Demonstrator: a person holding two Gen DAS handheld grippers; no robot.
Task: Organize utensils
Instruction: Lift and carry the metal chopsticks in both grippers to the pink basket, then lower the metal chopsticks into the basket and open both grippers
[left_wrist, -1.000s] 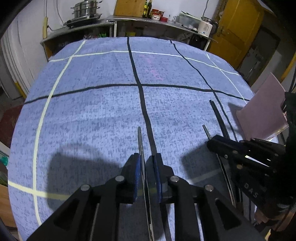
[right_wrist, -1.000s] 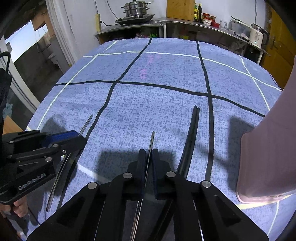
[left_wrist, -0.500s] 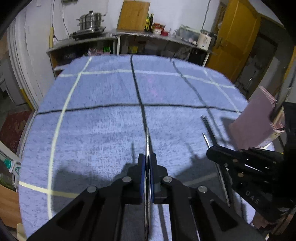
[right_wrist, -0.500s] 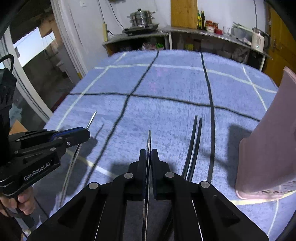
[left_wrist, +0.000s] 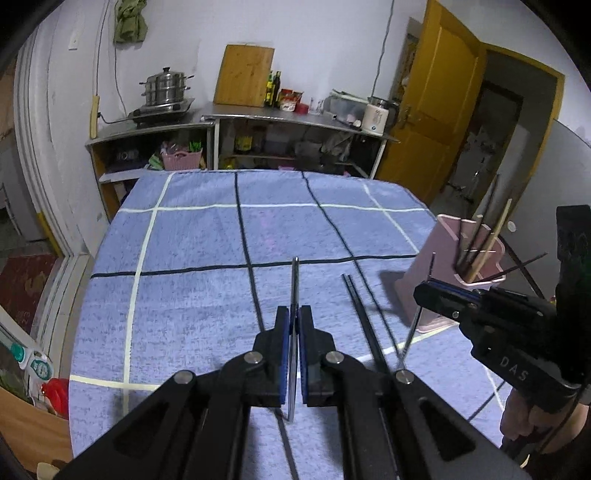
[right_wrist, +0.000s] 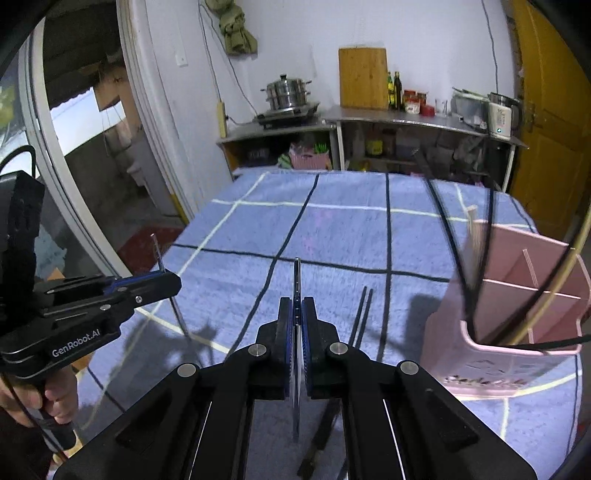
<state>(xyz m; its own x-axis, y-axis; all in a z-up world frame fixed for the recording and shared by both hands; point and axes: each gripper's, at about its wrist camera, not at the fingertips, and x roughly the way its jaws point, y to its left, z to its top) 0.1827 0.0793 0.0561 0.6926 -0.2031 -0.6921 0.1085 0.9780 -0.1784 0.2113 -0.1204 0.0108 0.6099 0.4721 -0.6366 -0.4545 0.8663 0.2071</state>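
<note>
My left gripper (left_wrist: 294, 314) is shut on a thin metal chopstick (left_wrist: 295, 273), held in the air above the blue checked tablecloth (left_wrist: 192, 295). My right gripper (right_wrist: 296, 306) is shut on a second metal chopstick (right_wrist: 296, 275), also lifted. Each gripper shows in the other's view: the right gripper (left_wrist: 419, 291) near a pink utensil holder (left_wrist: 439, 251), the left gripper (right_wrist: 176, 283) at the left. A pair of black chopsticks (right_wrist: 364, 314) lies on the cloth between them. The holder (right_wrist: 461, 354) has several chopsticks standing in it.
A hand (right_wrist: 55, 398) grips the left tool's handle at the near left corner. Beyond the table's far edge stand shelves with a steamer pot (left_wrist: 166, 86), a cutting board (left_wrist: 243, 75) and a kettle (right_wrist: 500, 118). A yellow door (left_wrist: 436, 110) is at back right.
Both grippers have risen off the cloth, each carrying its metal chopstick. The left jaws closed fully on theirs. The pink holder's open top has come into view.
</note>
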